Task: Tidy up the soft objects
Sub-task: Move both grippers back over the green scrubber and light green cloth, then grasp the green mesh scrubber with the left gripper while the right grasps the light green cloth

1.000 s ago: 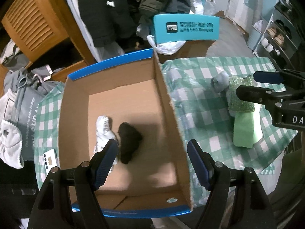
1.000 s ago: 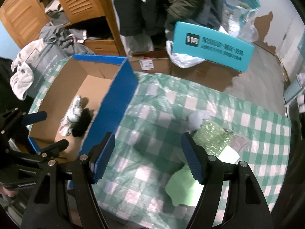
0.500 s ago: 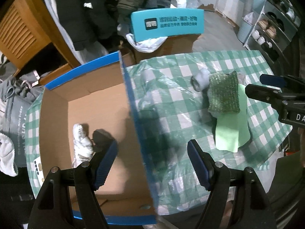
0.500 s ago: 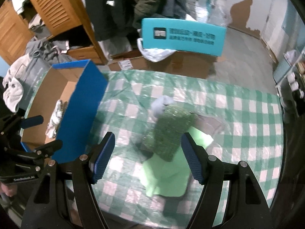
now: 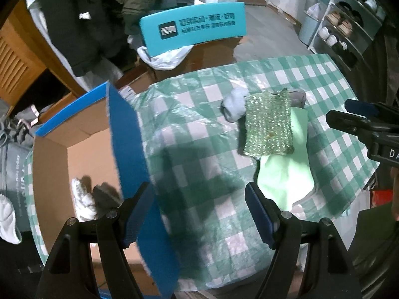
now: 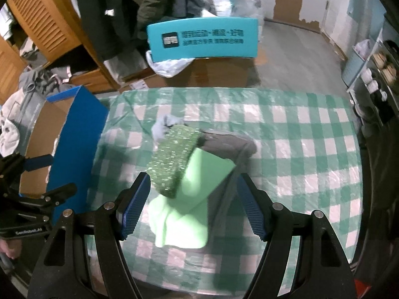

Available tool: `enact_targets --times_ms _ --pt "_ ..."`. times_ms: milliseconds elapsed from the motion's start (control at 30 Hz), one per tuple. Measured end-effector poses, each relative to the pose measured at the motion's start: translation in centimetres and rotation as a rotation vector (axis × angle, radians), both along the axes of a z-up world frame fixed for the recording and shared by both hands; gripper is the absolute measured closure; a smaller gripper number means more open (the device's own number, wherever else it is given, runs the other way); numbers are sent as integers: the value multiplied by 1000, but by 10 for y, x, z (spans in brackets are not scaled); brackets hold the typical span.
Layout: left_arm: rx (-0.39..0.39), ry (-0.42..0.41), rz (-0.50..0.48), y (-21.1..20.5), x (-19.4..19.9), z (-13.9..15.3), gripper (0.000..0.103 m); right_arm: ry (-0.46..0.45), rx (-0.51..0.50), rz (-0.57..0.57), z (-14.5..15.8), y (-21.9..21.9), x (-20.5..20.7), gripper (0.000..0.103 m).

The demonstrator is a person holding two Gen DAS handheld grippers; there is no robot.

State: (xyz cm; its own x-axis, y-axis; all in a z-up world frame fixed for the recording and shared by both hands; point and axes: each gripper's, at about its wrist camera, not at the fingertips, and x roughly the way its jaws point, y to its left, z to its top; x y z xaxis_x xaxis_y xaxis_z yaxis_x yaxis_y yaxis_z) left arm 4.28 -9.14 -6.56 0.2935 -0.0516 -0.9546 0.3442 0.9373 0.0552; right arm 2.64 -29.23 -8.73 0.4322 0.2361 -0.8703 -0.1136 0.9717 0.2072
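A blue-walled cardboard box (image 5: 124, 134) sits at the desk's left end, holding a white sock (image 5: 83, 199) and a dark one (image 5: 104, 195). The left gripper (image 5: 199, 214) hangs wide open and empty. Rightward, a glittery green scouring pad (image 6: 174, 160) lies on a light-green cloth (image 6: 189, 206), just ahead of the right gripper (image 6: 193, 205), also wide open and empty.

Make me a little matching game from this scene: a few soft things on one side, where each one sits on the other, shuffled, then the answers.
Things:
1. glittery green scrubber
2. light green cloth
3. white rag
4. pale grey bundle

Places:
A. inside the cardboard box
B. spread flat on the checked tablecloth, partly under another item
C. lying on top of the light green cloth
D. on the tablecloth, touching the scrubber's box-side edge

Pairs: 1-C, 2-B, 3-A, 4-D
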Motion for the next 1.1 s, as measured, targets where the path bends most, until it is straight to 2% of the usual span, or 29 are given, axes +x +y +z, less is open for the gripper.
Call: enact_targets --times_ms 500,833,1100 --pt "-22 21 -20 -60 28 -25 24 67 -22 -84 -36 -44 7 30" --pt "-18 50 -24 -92 45 -50 24 79 -3 -104 -41 -58 6 30" --pt "-25 93 -8 -100 55 -71 24 93 4 -103 -46 -61 7 30"
